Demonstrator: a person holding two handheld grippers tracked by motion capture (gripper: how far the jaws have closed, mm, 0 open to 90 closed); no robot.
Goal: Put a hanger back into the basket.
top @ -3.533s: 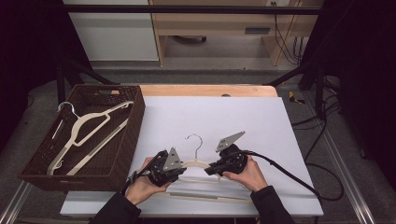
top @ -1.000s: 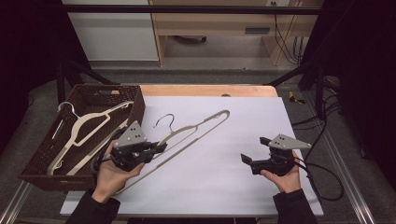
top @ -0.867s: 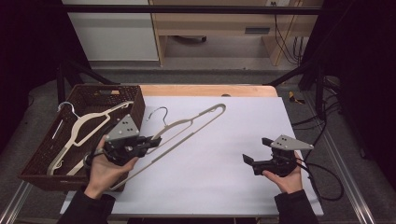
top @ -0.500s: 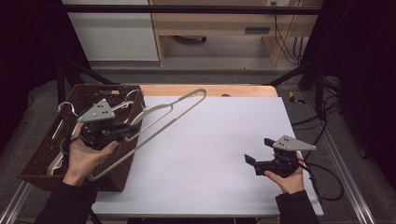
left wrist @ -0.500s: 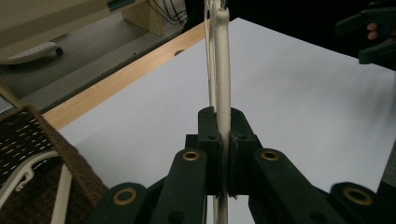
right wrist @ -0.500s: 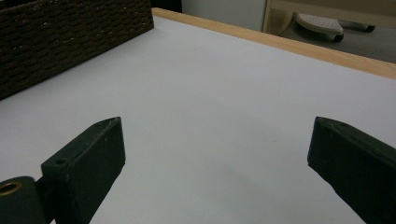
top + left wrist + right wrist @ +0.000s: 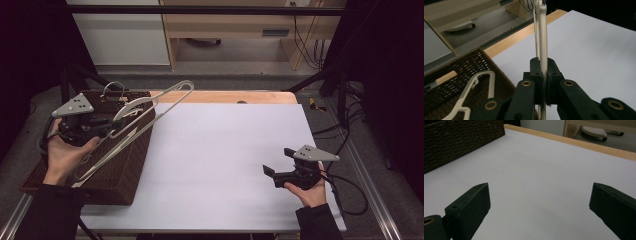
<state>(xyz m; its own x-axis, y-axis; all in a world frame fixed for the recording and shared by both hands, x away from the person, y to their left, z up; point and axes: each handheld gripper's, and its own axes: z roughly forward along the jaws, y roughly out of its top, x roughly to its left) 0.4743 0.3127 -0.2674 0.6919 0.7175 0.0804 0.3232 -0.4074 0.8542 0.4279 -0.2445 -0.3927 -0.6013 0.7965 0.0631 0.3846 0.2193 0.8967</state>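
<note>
surface (image 7: 225,150): white sheet over a wooden top, light wood strip along the far edge
floor (image 7: 240,65): grey, beyond the surface
cabinet (image 7: 120,30): white, far left
cables (image 7: 305,35): dangling, far right

no readable text, labels, brands, numbers, signs

The high view looks forward and down from above the person's side, taking in the whole white-topped table (image 7: 225,165) and the dark brown woven basket (image 7: 125,170) at its left. The left gripper view sits close, facing across that basket (image 7: 454,75) and the table's far wooden edge. The right gripper view hovers low over the table (image 7: 536,182), sharing the basket's wall (image 7: 461,140).
</note>
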